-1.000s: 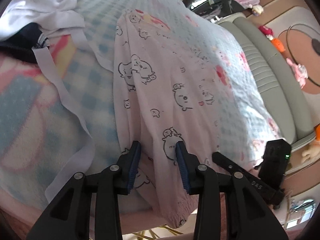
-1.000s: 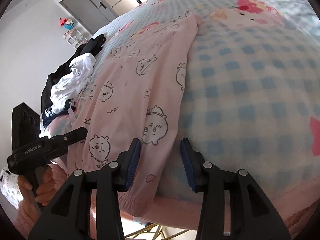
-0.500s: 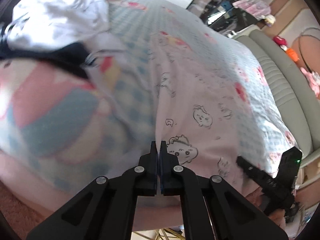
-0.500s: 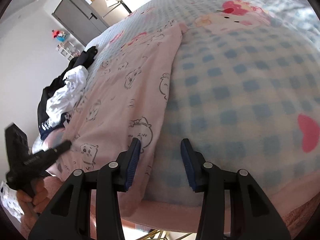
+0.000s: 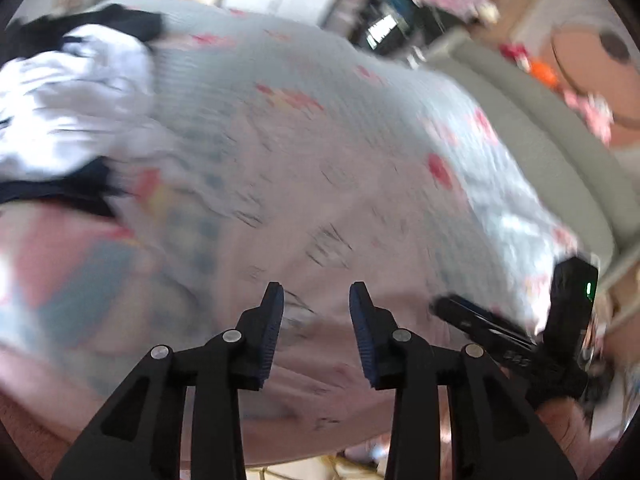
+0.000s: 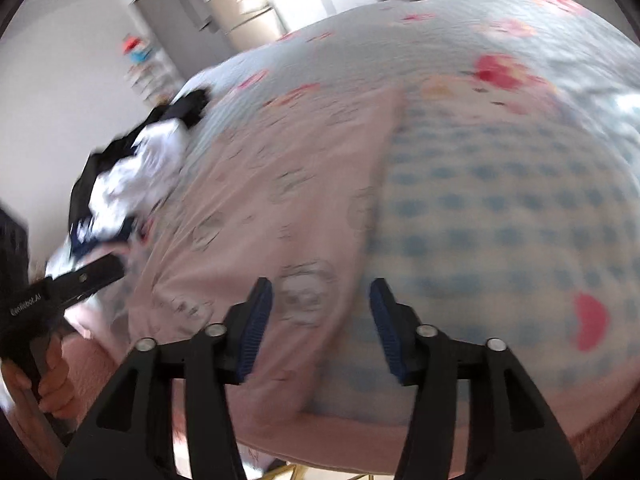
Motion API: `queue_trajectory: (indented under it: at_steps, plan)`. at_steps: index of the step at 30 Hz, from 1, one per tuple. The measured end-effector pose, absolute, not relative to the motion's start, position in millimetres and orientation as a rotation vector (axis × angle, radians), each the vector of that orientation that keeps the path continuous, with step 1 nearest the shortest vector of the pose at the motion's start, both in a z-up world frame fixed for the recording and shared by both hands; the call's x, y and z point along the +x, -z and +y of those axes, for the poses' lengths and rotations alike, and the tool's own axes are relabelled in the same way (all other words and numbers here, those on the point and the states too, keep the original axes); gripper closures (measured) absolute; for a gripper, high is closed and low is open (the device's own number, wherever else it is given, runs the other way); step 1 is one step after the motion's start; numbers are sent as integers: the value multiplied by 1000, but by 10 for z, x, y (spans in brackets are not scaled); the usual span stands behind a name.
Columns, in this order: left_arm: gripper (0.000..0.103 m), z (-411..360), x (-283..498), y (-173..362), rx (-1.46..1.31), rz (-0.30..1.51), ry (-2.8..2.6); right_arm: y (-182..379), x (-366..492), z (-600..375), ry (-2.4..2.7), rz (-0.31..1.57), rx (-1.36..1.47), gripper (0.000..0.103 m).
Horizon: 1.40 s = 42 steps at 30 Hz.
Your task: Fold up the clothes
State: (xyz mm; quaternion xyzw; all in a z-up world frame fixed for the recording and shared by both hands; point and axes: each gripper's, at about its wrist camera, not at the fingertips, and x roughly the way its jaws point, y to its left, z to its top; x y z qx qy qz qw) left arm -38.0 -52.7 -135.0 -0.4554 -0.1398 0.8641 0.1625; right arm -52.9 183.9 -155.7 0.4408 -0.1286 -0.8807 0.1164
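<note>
Pink pajama pants (image 5: 320, 216) with small cartoon prints lie spread lengthwise on the bed; both views are motion-blurred. My left gripper (image 5: 316, 316) is open and empty, its jaws just above the near hem of the pants. My right gripper (image 6: 320, 316) is open and empty over the right edge of the pants (image 6: 280, 208), near the bed's front edge. Each gripper shows in the other's view: the right one (image 5: 500, 332) at lower right, the left one (image 6: 60, 288) at lower left.
The bed carries a blue-checked blanket (image 6: 500, 208) with red and pink cartoon prints. A heap of white and dark clothes (image 5: 68, 112) lies at the left (image 6: 128, 184). A grey sofa (image 5: 560, 168) stands beyond the bed's right side. A cabinet and fridge (image 6: 240, 20) stand behind.
My left gripper was shut on the pants' edge half a second ago and has now opened. Both grippers have drawn back a little, and the pants lie wider and flatter.
</note>
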Motion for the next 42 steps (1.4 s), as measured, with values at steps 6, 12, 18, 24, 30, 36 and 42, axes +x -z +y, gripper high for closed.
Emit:
queue_trajectory:
  at_steps: [6, 12, 18, 24, 30, 36, 42]
  plan:
    - [67, -257, -394, 1725, -1494, -234, -2447, 1836, -523, 1749, 2578, -188, 1439, 53]
    - [67, -544, -332, 1747, -1520, -308, -2451, 1792, -412, 1887, 2607, -207, 1448, 53]
    - [67, -428, -301, 1630, -1467, -286, -2459, 1590, -275, 2023, 2723, -304, 1325, 51]
    - [65, 55, -444, 1667, -1466, -102, -2451, 1540, -298, 1771, 2643, -260, 1267, 51]
    - [63, -28, -316, 1790, -1554, -77, -2404, 1756, -287, 1788, 2636, -83, 1439, 52]
    - [62, -256, -193, 1743, -1503, -233, -2426, 1766, -140, 2115, 2680, -210, 1489, 55]
    - [59, -55, -453, 1425, -1317, -181, -2447, 1450, -331, 2235, 2717, -330, 1316, 53]
